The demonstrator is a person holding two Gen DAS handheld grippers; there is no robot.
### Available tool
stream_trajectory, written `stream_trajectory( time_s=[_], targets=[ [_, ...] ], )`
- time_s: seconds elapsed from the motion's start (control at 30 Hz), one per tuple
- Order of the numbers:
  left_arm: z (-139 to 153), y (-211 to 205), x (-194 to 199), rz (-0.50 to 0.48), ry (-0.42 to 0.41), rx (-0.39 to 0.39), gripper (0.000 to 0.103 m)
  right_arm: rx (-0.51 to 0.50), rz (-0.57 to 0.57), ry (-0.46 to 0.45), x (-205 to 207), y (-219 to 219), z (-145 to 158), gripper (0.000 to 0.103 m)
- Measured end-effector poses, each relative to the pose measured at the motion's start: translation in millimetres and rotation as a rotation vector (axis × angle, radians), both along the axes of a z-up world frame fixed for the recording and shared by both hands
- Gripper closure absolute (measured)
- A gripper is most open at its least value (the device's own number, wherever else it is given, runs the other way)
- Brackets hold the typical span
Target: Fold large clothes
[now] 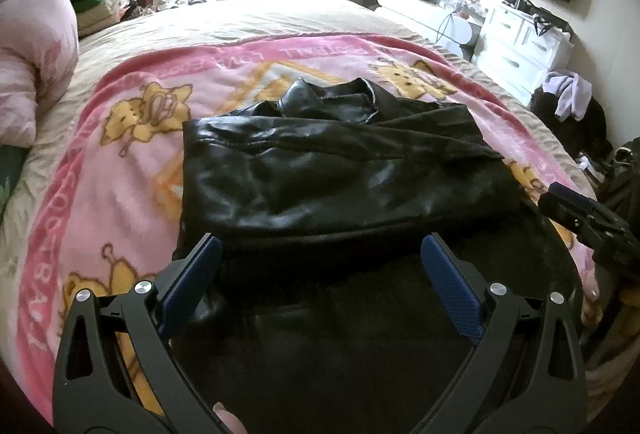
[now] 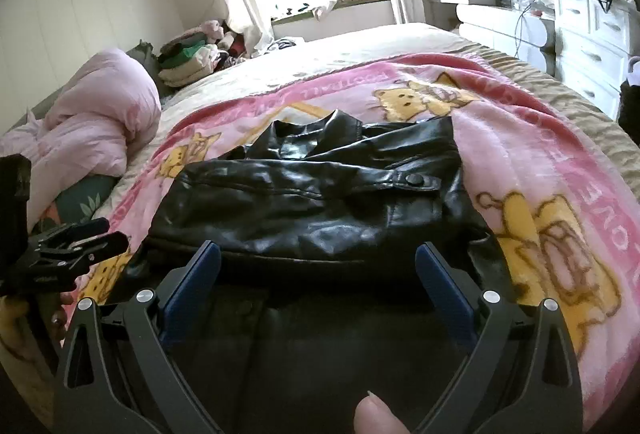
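On the bed (image 1: 280,18), a pink blanket (image 1: 100,174) carries the folded jacket (image 1: 340,174) at centre. Left hand-held gripper (image 1: 320,266) and right hand-held gripper (image 2: 318,270) hover near its near edge, spread wide, empty (nothing between pads). Press creases flat before regripping.

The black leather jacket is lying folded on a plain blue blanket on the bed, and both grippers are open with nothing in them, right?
Nearly. The jacket lies folded, but the blanket is pink with yellow cartoon bears, not plain blue; the right wrist view shows this. The left gripper and right gripper are indeed open and hold nothing.
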State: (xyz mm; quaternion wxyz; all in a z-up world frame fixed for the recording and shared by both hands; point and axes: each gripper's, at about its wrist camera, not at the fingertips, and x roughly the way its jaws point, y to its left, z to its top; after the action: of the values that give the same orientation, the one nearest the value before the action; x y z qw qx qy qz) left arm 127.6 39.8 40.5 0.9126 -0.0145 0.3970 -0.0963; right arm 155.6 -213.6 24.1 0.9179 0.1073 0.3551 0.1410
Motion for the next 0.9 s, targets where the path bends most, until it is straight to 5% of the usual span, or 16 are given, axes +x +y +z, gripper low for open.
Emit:
stream_trajectory(
  time_s=[0.9],
  targets=[
    [2,4,-70,0.041,-0.087,0.036,0.009,-0.012,0.011,0.029,-49,-2,2,0.006]
  ],
)
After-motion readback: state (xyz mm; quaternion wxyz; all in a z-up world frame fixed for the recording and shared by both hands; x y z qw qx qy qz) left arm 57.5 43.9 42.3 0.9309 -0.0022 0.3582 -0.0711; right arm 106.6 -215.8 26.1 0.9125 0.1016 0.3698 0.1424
